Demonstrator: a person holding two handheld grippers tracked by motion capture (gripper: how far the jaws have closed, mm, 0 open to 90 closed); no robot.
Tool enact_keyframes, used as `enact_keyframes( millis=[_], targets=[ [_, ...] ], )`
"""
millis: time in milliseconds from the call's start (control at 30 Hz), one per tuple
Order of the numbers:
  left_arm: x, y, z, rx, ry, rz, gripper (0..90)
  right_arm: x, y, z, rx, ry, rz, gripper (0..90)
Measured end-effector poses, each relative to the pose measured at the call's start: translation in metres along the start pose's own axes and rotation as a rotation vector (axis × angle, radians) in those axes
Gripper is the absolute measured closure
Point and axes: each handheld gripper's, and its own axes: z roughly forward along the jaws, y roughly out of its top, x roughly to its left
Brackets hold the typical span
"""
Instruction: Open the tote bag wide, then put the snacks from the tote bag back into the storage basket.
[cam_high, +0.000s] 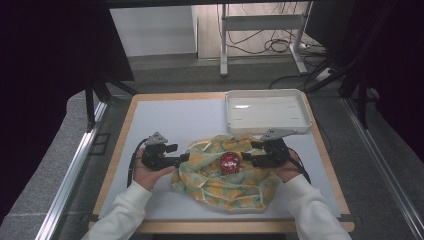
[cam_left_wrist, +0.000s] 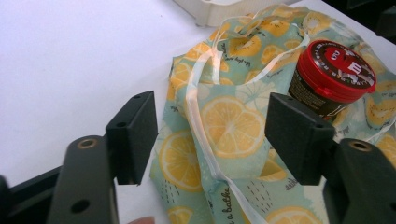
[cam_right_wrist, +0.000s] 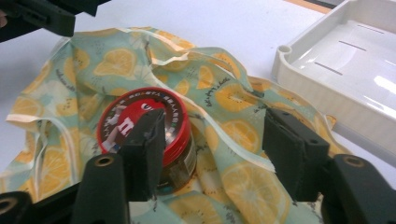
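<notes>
The table (cam_high: 150, 125) has a white mat over it, and at its far right corner sits a white tray (cam_high: 266, 111) with nothing in it. Nearer the person, the lemon-print cloth (cam_high: 225, 175) lies crumpled in a loose heap in the middle of the mat, its pale edging folded over itself here and there. On top of it, about the centre, stands the jar (cam_high: 230, 161) with a red lid, upright as far as I can see, and well apart from the tray.

The left gripper (cam_high: 180, 160) is at the cloth's left edge. Its own view shows the jaws standing wide apart with cloth (cam_left_wrist: 229, 126) lying below and between them, the pads not pressing on anything, and the jar (cam_left_wrist: 334, 77) off to one side beyond them. The right gripper (cam_high: 252, 152) is on the other side of the jar, near the tray's front rim. Its jaws are apart too; one jaw stands in front of the jar (cam_right_wrist: 144, 126), the other is over bare cloth (cam_right_wrist: 233, 135), and neither pinches fabric or lid.

To my eye the job is handling jar and cloth together, wrapping or unwrapping; I can't say which. Either way it looks only part done: the jar sits fully exposed, the cloth is neither flat nor gathered round it, the tray is unused, and both tools have let go.
</notes>
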Motion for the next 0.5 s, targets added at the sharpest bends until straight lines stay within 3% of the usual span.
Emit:
enact_keyframes(
  millis=[500],
  targets=[
    [0.003,0.0,0.001,0.0,0.007,-0.016,31.1,0.019,0.006,-0.003,0.053,0.017,-0.045,31.8]
  ],
)
